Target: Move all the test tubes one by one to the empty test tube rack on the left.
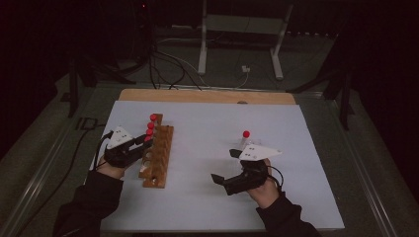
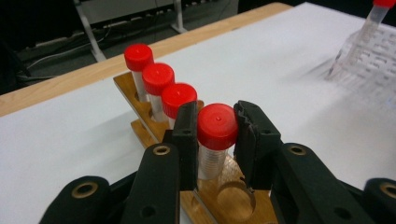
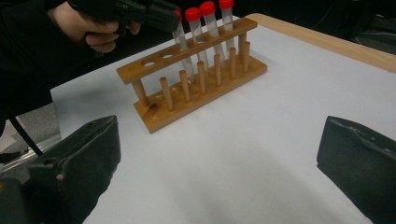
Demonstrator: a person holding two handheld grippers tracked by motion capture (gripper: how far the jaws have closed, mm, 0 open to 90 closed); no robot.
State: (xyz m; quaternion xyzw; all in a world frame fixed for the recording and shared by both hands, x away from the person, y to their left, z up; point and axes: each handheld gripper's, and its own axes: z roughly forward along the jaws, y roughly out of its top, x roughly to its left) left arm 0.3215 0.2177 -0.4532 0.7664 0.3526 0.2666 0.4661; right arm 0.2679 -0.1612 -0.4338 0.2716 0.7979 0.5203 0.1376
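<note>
A dark room surrounds a white-covered tabletop (image 1: 207,197) with a bare wooden strip along its far edge. At about nine o'clock on the sheet stands a brown wooden test-tube rack (image 1: 157,153) with a row of round holes. Three clear plastic tubes with red screw caps (image 2: 156,79) already sit in its far holes.

The left tool (image 2: 217,135) is clenched on a fourth red-capped clear plastic tube (image 2: 216,140), one jaw on each side just at and below the cap. In the left gripper view the tube hangs upright over the next hole in the row, and in the right gripper view its lower end seems to be passing through the top board. The right tool (image 1: 232,180), at about five o'clock, is released, its jaws spread wide over bare sheet. Another red-capped tube (image 1: 245,137) stands at about two o'clock in what looks like a clear plastic holder.

The held tube looks light, stiff and smooth-walled, so it could slip or tilt if gripped low on the bare plastic. The ribbed cap and the collar under it look like the surest place to hold. It probably needs only gentle pressure and a straight lowering.
</note>
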